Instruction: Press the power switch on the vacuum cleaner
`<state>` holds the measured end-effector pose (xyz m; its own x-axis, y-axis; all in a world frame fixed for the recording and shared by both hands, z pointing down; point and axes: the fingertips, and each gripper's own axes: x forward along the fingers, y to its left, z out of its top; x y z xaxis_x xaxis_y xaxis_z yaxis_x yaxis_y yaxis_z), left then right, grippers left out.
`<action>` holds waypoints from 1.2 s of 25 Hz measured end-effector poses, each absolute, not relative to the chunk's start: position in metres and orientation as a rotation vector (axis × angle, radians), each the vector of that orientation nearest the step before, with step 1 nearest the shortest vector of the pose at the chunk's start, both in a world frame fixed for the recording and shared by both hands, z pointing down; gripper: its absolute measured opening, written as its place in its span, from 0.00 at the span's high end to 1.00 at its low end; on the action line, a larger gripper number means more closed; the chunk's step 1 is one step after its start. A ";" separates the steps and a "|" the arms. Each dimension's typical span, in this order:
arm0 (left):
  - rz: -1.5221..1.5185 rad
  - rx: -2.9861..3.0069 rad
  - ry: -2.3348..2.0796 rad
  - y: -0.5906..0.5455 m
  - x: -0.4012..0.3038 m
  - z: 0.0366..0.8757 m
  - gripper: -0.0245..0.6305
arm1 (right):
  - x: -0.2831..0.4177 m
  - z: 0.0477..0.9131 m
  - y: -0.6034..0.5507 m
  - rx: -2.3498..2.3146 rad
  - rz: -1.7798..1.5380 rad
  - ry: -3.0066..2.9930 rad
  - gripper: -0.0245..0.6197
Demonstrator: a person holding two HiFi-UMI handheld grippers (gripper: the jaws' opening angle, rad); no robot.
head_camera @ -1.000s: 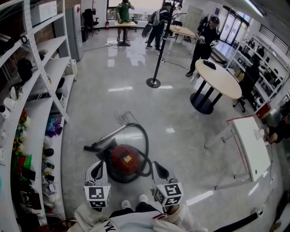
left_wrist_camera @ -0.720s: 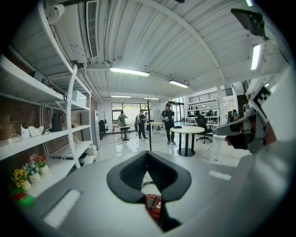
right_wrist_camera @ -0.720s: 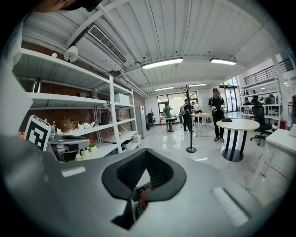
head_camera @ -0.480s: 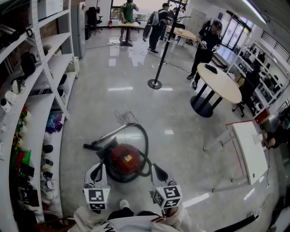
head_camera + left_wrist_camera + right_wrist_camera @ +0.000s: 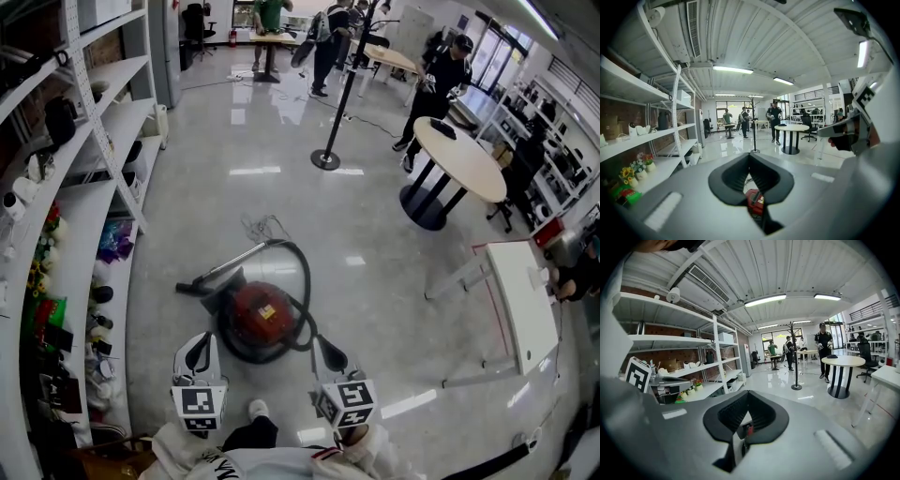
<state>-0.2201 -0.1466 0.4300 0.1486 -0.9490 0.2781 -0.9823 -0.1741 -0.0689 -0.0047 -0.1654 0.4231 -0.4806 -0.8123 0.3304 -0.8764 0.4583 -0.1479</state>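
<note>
A red canister vacuum cleaner point(image 5: 261, 317) lies on the shiny floor, its black hose point(image 5: 302, 281) looped around it and its wand point(image 5: 220, 272) pointing left. In the head view my left gripper point(image 5: 201, 343) hovers just short of the vacuum's near left side. My right gripper point(image 5: 322, 345) hovers at its near right, beside the hose. Neither touches it. Both are shut with nothing held. In the left gripper view the left gripper point(image 5: 749, 156) frames the red vacuum body point(image 5: 756, 201) through the gap behind its tips. The right gripper point(image 5: 747, 394) shows only a sliver of red vacuum point(image 5: 749, 430).
White shelving point(image 5: 84, 187) with small items runs along the left. A black pole stand point(image 5: 326, 159), a round table point(image 5: 459, 159) and a white table point(image 5: 520, 300) stand farther off and to the right. People stand at the back. My shoe point(image 5: 258, 410) is just below the grippers.
The view has drifted, so the vacuum sits slightly higher in the frame and farther from the grippers. Both grippers stay shut in the same places. Only one shoe shows now.
</note>
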 end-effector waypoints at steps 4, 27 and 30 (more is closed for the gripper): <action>0.401 2.288 -1.935 -0.136 -0.210 0.428 0.96 | 0.007 0.424 -0.155 1.482 0.448 -2.502 0.96; 0.422 2.266 -2.038 -0.059 -0.156 0.410 0.96 | 0.057 0.411 -0.090 1.431 0.443 -2.624 0.96; 0.416 2.268 -2.059 -0.045 -0.145 0.405 0.96 | 0.066 0.409 -0.078 1.423 0.436 -2.644 0.96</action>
<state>-0.1452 -0.0449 0.4045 0.0768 -0.9699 0.2310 -0.9835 -0.1118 -0.1424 0.0655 -0.0776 0.4093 -0.5555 -0.7997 0.2278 -0.8305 0.5201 -0.1996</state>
